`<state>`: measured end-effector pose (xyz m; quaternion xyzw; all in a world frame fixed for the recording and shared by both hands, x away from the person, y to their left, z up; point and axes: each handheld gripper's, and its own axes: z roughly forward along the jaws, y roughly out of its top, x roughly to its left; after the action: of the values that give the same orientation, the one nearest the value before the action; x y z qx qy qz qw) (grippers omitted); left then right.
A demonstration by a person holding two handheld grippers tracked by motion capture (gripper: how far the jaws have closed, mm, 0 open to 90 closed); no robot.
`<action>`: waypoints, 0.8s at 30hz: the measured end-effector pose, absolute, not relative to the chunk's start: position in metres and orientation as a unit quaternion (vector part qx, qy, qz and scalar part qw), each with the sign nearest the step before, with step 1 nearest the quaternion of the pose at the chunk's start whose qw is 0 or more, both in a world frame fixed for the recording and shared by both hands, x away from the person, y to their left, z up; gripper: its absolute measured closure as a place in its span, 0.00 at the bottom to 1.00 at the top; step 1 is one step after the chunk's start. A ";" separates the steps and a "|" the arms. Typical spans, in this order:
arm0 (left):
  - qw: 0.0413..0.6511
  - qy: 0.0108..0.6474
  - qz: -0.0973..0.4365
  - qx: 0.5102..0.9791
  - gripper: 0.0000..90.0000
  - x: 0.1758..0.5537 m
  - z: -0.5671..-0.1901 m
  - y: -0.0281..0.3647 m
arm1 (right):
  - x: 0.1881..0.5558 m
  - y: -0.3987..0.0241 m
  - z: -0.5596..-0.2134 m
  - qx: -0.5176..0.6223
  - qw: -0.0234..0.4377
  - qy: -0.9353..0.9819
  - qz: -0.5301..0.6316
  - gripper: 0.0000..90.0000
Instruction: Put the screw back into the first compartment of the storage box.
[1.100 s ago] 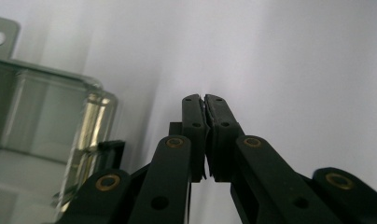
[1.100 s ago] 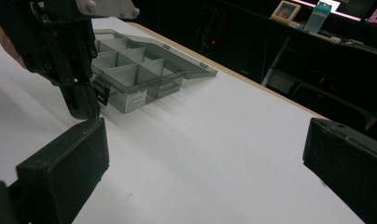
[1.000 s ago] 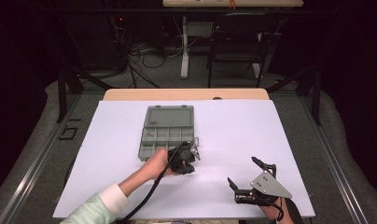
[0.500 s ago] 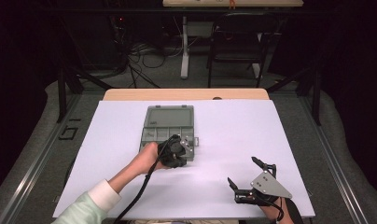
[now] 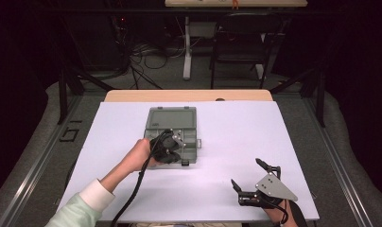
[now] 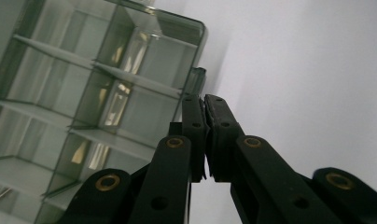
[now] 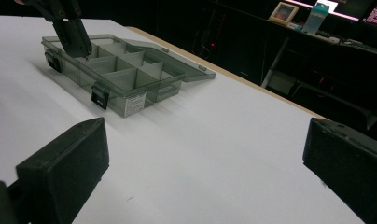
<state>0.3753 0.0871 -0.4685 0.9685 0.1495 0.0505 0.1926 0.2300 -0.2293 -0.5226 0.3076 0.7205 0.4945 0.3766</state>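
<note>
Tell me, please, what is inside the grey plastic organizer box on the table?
The organizer box lies open, and its compartments with dividers look empty where visible. The left gripper hangs over the near part with fingers closed, so some compartments beneath it are hidden in the high view.

black chair (image 5: 243, 35) behind table, cables (image 5: 142, 59) on floor

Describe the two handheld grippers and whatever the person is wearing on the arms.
Both grippers are black linkage tools. The left gripper has flat black fingers on arms with brass-coloured pivot pins, and a black cable trails from it. The right gripper carries a grey three-cornered plate on top. The left arm wears a pale green sleeve with a white cuff.
</note>
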 end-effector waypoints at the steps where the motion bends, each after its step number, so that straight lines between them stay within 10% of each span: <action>1: 0.194 0.156 0.051 0.967 0.97 0.376 -0.467 0.089 | 0.230 -0.230 -0.522 0.309 0.379 0.718 0.495 0.00; 24: 0.171 0.251 0.089 0.949 0.97 0.434 -0.450 0.139 | 0.231 -0.233 -0.522 0.319 0.376 0.709 0.504 0.00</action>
<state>0.4343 0.1394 -0.4503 0.9487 0.2506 0.0885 0.1710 0.2315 -0.2326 -0.5218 0.3191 0.7091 0.5037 0.3764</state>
